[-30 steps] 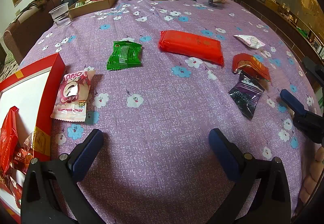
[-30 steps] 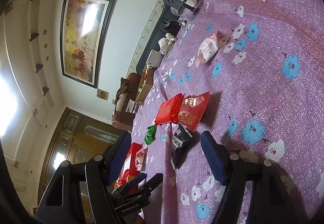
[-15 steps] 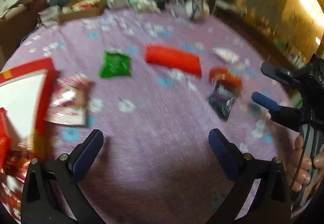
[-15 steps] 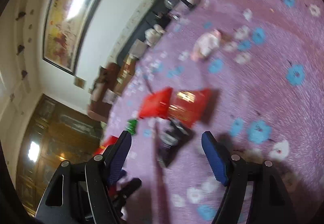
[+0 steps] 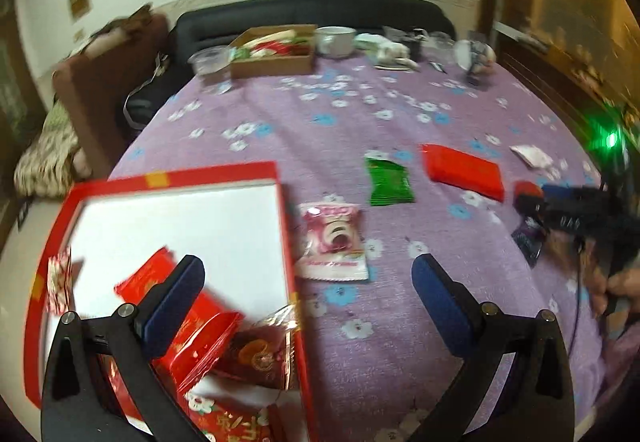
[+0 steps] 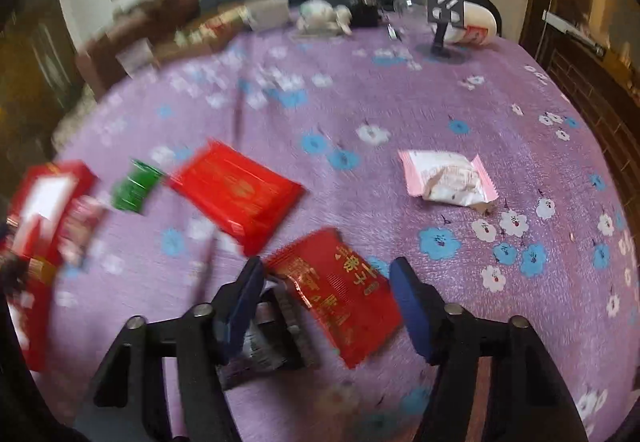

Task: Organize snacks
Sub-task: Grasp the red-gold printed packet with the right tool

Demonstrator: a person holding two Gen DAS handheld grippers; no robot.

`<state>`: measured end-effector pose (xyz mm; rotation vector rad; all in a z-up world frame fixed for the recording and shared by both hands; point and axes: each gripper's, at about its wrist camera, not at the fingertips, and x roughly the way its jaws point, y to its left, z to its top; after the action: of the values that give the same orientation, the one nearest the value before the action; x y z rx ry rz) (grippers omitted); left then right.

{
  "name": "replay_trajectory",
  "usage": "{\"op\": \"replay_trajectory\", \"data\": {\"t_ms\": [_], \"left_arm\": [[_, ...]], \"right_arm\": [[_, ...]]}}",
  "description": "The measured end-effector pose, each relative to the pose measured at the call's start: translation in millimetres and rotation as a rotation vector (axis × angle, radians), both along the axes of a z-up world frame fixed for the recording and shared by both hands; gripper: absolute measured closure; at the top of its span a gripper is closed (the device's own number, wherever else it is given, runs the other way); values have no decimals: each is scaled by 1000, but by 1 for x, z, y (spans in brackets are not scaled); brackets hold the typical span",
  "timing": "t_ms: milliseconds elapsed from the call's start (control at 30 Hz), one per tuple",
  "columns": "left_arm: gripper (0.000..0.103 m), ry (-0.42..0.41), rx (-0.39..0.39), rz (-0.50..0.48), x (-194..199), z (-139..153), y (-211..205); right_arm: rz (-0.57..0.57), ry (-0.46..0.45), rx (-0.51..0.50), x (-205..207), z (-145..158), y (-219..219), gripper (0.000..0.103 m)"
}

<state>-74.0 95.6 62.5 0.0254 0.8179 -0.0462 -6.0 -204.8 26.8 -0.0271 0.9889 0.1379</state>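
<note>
My left gripper (image 5: 308, 282) is open and empty, over the right edge of a red box (image 5: 180, 178) with a white inside that holds several red snack packets (image 5: 196, 326). A pink ring-snack packet (image 5: 334, 242) lies just right of the box, then a green packet (image 5: 389, 182) and a long red packet (image 5: 464, 172). My right gripper (image 6: 326, 282) is open, its jaws on either side of a small red packet (image 6: 340, 294); a dark purple packet (image 6: 268, 342) lies under its left finger. A pink-white packet (image 6: 446, 178) lies further right.
The table has a purple flowered cloth (image 5: 340, 114). At its far edge stand a cardboard tray (image 5: 272, 50), a white cup (image 5: 336, 40), a clear plastic cup (image 5: 210, 60) and a white bowl with a phone stand (image 6: 446, 14). A sofa and chairs stand behind.
My left gripper swung left and now sits over the box edge. My right gripper rolled level and came down over the small red packet. Both stayed open.
</note>
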Motion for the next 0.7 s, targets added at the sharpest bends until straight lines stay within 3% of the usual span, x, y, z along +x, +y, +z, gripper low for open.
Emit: {"op": "replay_trajectory", "data": {"t_ms": [33,100,167,400,633,700], "left_arm": [[0,8,-25,2,-2,0,1],[0,21,-60,-25,-5,-1,-10],[0,18,-60,-70,-7,-1,-29],[0,-40,62,-306,-7,-10,-125],[0,-43,97,-500,11,-17,-170],[0,-23,75,-595,13,-17,-179]], "right_arm": [[7,-10,0,2,-3,0,46],[3,-42,-5,1,-6,-2,50],[10,-79,17,0,-6,-12,62],[-67,-53,236,7,-1,-59,63],[-129,-3,440,12,-5,-83,63],[-154,5,502,14,-6,-92,63]]}}
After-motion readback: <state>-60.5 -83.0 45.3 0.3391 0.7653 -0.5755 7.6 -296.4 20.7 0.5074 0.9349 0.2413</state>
